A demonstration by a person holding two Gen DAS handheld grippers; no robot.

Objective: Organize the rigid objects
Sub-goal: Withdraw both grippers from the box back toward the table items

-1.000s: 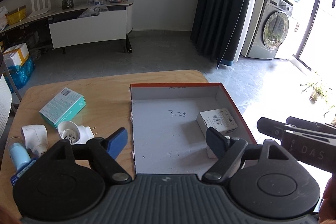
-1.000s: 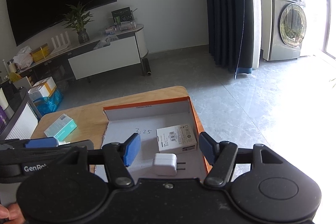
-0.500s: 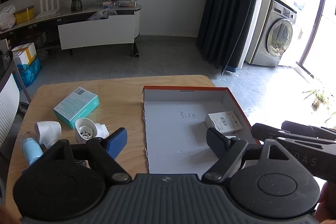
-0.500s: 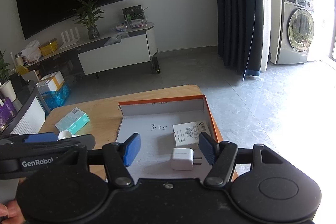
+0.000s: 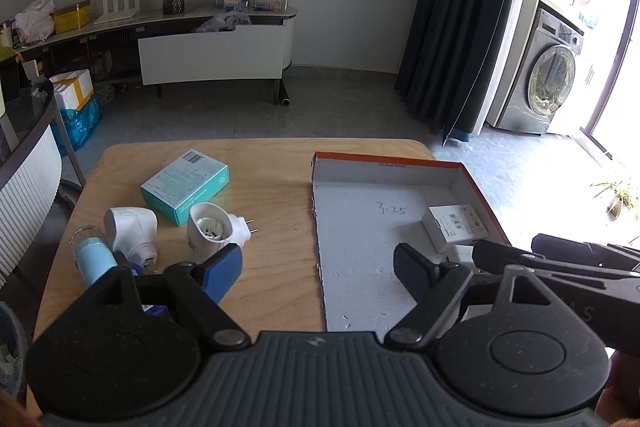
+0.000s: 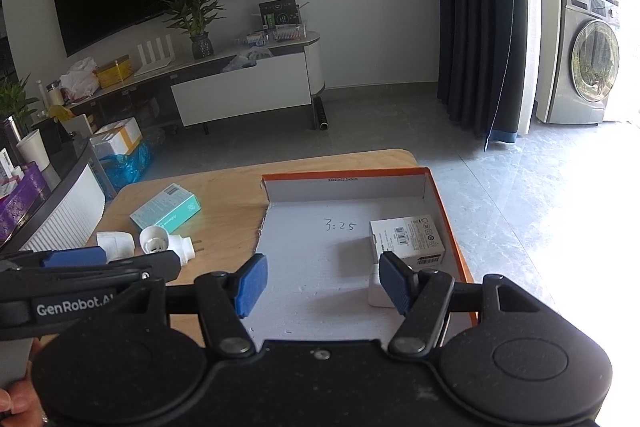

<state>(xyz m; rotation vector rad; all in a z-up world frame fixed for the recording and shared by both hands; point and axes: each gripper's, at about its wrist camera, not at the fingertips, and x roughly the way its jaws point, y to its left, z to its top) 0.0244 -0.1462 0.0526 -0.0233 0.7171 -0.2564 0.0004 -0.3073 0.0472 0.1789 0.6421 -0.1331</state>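
Observation:
An orange-edged shallow box (image 5: 384,169) (image 6: 448,211) lies on the right of the wooden table (image 5: 272,195). Inside it lie a white carton (image 5: 454,227) (image 6: 408,237) and a white charger plug (image 6: 376,291). On the left of the table lie a teal box (image 5: 186,185) (image 6: 166,207), a white plug-in device with prongs (image 5: 214,227) (image 6: 166,241), a white adapter (image 5: 130,231) (image 6: 114,241) and a light blue cylinder (image 5: 92,259). My left gripper (image 5: 318,267) is open and empty above the table's near edge. My right gripper (image 6: 320,281) is open and empty over the box.
Beyond the table are a grey tiled floor, a TV cabinet (image 5: 212,55) with a plant, dark curtains (image 5: 460,19) and a washing machine (image 5: 548,87). A ribbed white counter (image 5: 24,179) stands at the table's left.
Both grippers have swung left and pulled back a little, so the loose objects on the left now sit further into view. Both stayed open. No object moved.

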